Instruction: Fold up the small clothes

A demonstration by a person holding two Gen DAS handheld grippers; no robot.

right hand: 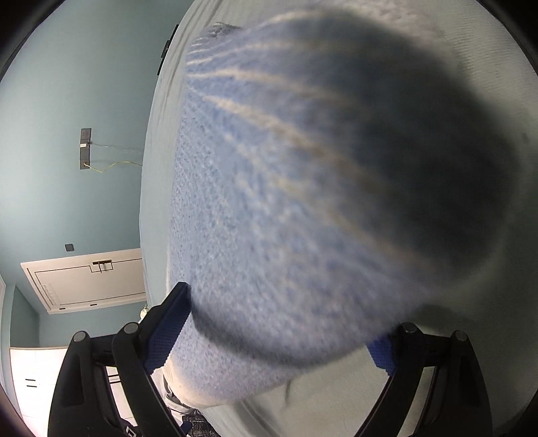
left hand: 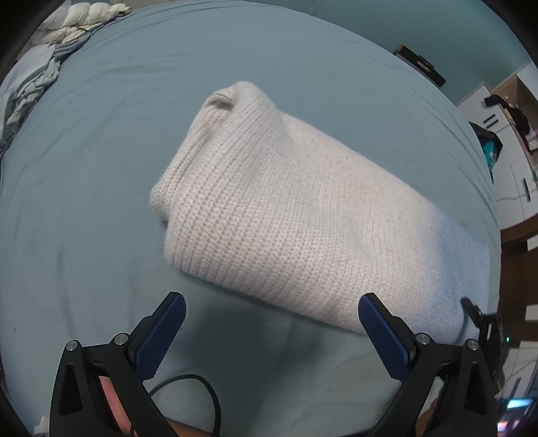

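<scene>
A cream knitted sweater (left hand: 285, 208) lies folded into a long bundle on the light blue bed sheet (left hand: 101, 168). My left gripper (left hand: 269, 322) is open and empty, just in front of the sweater's near edge, with its right finger (left hand: 380, 332) beside the bundle. In the right wrist view the same knit (right hand: 302, 201) fills the frame, blurred and very close. My right gripper (right hand: 279, 332) is open wide with the sweater's folded end bulging between its fingers (right hand: 168, 329). The right fingertip is hidden by the knit.
Crumpled bedding and a white quilted item (left hand: 67, 30) lie at the bed's far left corner. White cabinets (left hand: 504, 134) and wooden furniture stand past the bed's right edge. A black cable (left hand: 201, 396) runs under my left gripper. A teal wall with a socket (right hand: 85, 148) shows left of the bed.
</scene>
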